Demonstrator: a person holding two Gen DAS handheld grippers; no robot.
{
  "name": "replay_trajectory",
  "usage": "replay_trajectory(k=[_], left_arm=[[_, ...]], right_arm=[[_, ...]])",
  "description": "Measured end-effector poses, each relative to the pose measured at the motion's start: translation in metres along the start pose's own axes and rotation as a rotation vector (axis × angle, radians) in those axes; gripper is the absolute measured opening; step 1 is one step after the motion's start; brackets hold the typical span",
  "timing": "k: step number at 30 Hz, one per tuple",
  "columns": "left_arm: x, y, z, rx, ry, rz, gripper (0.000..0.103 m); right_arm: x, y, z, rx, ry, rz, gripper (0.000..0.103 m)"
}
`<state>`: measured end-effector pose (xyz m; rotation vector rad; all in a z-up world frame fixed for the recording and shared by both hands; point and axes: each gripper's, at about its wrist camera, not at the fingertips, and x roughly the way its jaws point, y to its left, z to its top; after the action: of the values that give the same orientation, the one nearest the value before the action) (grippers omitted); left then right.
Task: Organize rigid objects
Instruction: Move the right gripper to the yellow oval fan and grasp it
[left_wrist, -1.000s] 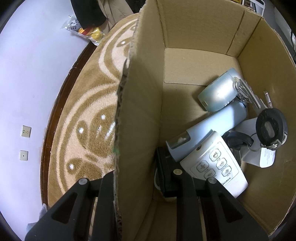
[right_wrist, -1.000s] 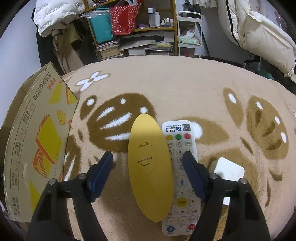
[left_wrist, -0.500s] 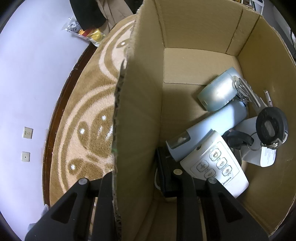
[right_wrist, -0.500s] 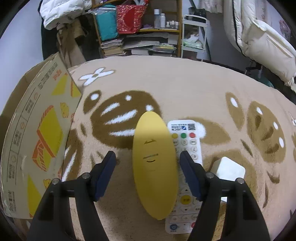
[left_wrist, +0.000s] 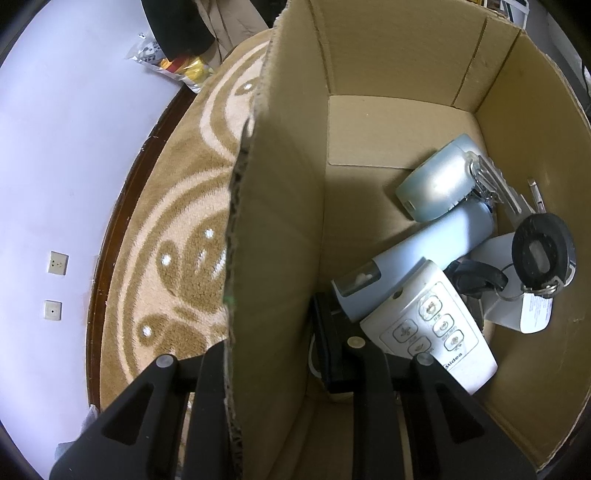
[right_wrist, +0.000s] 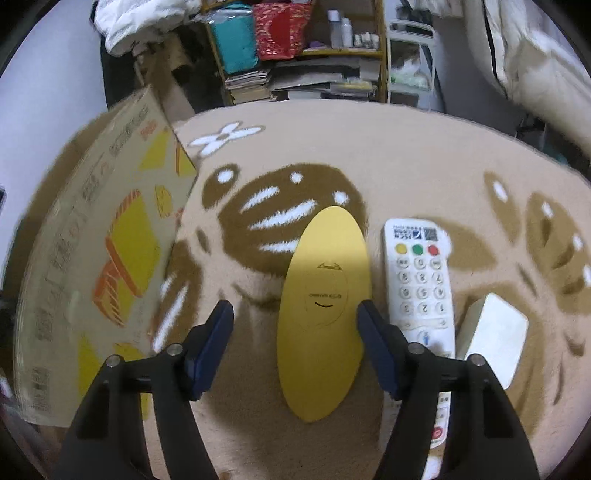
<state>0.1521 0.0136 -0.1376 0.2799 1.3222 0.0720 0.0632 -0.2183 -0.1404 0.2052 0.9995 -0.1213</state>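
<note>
Clamped across the near wall of the cardboard box (left_wrist: 280, 229), the left gripper (left_wrist: 273, 354) is pinching that upright panel, one finger sitting outside over the rug (left_wrist: 177, 236) and the other inside the box. Just ahead of the inner finger, a white Midea remote (left_wrist: 436, 328) is lying on the box floor, leaning against a pale blue bottle (left_wrist: 413, 266) that is resting on its side. Beyond the bottle, a light blue rounded case (left_wrist: 436, 181) is lying, and to the right of it a black ring with keys and a tag (left_wrist: 541, 251) is sitting by the far wall.

Spread wide, the right gripper (right_wrist: 295, 325) is holding nothing, its blue pads (right_wrist: 212, 343) standing apart over the rug. Between them a yellow oval object (right_wrist: 321, 314) is lying flat, with the right-hand pad looking close to its edge, though I cannot tell if it is touching. Just outside the right-hand pad a white JSCN remote (right_wrist: 421, 280) is lying parallel, and further right a small white box (right_wrist: 495, 336) is sitting. Off to the left the printed outside of the cardboard box is standing.
</note>
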Motion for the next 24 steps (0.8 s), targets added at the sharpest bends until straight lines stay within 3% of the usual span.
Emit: replay_trajectory(k=[5, 16, 18, 19, 20, 24], left_arm=[[-0.001, -0.002, -0.003, 0.007, -0.006, 0.004, 0.021], [0.0, -0.001, -0.002, 0.002, -0.003, 0.001, 0.021], [0.0, -0.001, -0.001, 0.004, -0.001, 0.002, 0.021], [0.0, -0.001, -0.001, 0.005, -0.001, 0.002, 0.021], [0.0, -0.001, -0.001, 0.006, -0.002, 0.001, 0.021], [0.0, -0.003, -0.002, 0.014, -0.003, 0.002, 0.021]], right_arm=[[0.006, 0.005, 0.0, -0.011, -0.006, -0.027, 0.075], [0.014, -0.011, 0.01, 0.068, -0.007, 0.01, 0.075], [0.016, -0.012, 0.012, 0.07, 0.004, 0.022, 0.072], [0.017, -0.011, 0.013, 0.064, 0.013, 0.014, 0.062], [0.02, -0.011, 0.013, 0.063, 0.025, 0.006, 0.06], [0.027, -0.006, 0.012, 0.047, 0.047, -0.017, 0.06]])
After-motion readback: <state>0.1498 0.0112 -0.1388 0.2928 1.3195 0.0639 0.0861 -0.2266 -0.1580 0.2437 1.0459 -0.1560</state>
